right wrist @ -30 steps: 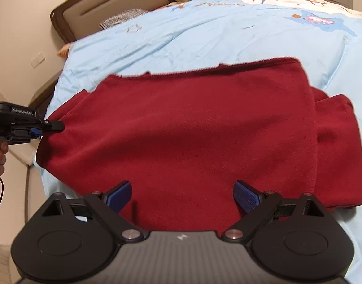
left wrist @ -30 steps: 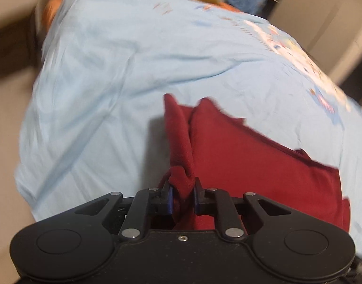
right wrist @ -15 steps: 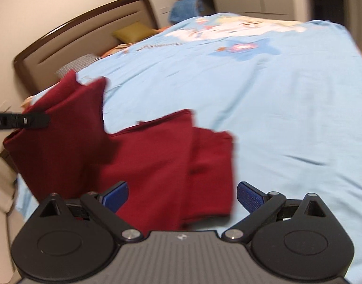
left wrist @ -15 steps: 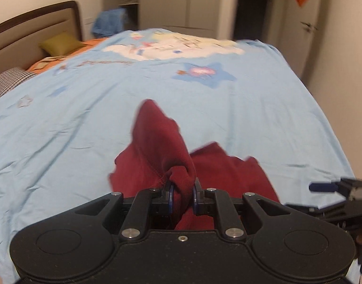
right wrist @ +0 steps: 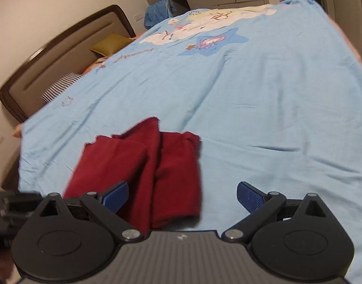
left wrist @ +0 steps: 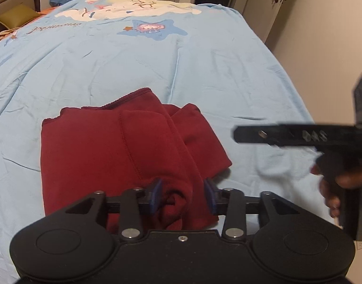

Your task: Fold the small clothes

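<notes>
A dark red garment [left wrist: 124, 151] lies folded over on the light blue bedspread [left wrist: 157, 66]. My left gripper [left wrist: 183, 196] is open, its blue pads apart on either side of a bunched fold at the garment's near edge. The garment also shows in the right wrist view [right wrist: 143, 170]. My right gripper [right wrist: 182, 195] is wide open and empty, just in front of the garment's near right edge. The right gripper appears blurred at the right of the left wrist view [left wrist: 299, 135].
A padded headboard [right wrist: 62, 64] with an olive pillow [right wrist: 110, 45] and a striped pillow [right wrist: 60, 87] stands at the left. A blue cloth [right wrist: 158, 11] hangs by the wardrobe. A door [left wrist: 277, 2] is at the far right. The bed's right edge [left wrist: 296, 90] drops off.
My left gripper carried the garment's corner over and laid it down, then opened its jaws. The garment now lies folded. The right gripper pulled back a little, still open.
</notes>
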Motion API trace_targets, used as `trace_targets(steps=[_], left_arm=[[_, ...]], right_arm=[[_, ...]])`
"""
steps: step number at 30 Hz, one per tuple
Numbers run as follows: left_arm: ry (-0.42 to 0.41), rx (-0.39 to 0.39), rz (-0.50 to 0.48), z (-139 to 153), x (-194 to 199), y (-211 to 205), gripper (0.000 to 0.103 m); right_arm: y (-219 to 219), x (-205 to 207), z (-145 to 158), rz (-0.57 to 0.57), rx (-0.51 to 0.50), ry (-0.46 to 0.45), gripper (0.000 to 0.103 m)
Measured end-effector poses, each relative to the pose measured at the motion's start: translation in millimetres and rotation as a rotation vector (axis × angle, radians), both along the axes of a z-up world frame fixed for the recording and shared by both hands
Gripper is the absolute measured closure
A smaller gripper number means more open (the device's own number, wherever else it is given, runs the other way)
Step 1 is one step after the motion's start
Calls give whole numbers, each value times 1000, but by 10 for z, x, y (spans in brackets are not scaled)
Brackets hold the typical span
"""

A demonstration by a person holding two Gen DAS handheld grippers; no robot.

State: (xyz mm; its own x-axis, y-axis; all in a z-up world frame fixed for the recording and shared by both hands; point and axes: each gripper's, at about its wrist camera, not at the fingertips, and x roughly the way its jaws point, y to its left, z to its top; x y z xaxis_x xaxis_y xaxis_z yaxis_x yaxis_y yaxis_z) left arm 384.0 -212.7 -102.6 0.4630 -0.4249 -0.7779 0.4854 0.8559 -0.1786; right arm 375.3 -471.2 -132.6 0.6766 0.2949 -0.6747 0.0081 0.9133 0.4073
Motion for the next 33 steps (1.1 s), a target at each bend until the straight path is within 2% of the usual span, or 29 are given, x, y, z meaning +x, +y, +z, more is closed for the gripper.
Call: trace_targets(steps=[2, 5, 8, 11, 13, 15, 18, 20, 22, 23, 24, 26, 29, 31, 33], left_arm=[[-40, 13, 20, 51, -109, 47, 43], [-109, 49, 37, 73, -314, 149, 33], [-170, 150, 43, -13, -511, 226, 31], [-208, 268, 9, -149, -633, 257, 31], [-219, 304, -31, -217, -670, 250, 31], [-242, 322, -77, -247, -677, 201, 34], [-289, 341, -134, -257, -678, 103, 45], [-290, 354, -148, -275, -646, 55, 71], [-264, 346, -139, -280, -629, 43, 88], [-251, 336, -135, -277, -617, 52, 92], [-249, 327, -131, -270, -625, 66, 93], [-254, 313, -134, -253, -646, 95, 96], [-249, 298, -130, -250, -662, 134, 97], [-232, 277, -107, -247, -643, 170, 97], [-200, 239, -62, -235, -566, 226, 97]], right_arm=[[33, 124, 4, 19, 53, 8, 4], [177, 331, -4, 70, 93, 14, 13], [391, 511, -46, 127, 99, 26, 20], [603, 655, -139, 169, 78, 61, 27], [701, 735, -196, 184, 51, 74, 31], [754, 812, -257, 165, 36, 102, 38], [771, 895, -302, 120, 36, 115, 49], [769, 935, -323, 111, 38, 115, 55], [772, 963, -352, 104, 32, 126, 66], [757, 980, -370, 101, 32, 132, 75], [748, 979, -372, 98, 35, 131, 81], [734, 954, -331, 102, 24, 115, 86], [726, 878, -229, 121, -25, 84, 87], [685, 833, -199, 126, 1, 97, 83], [629, 770, -193, 127, 58, 124, 72]])
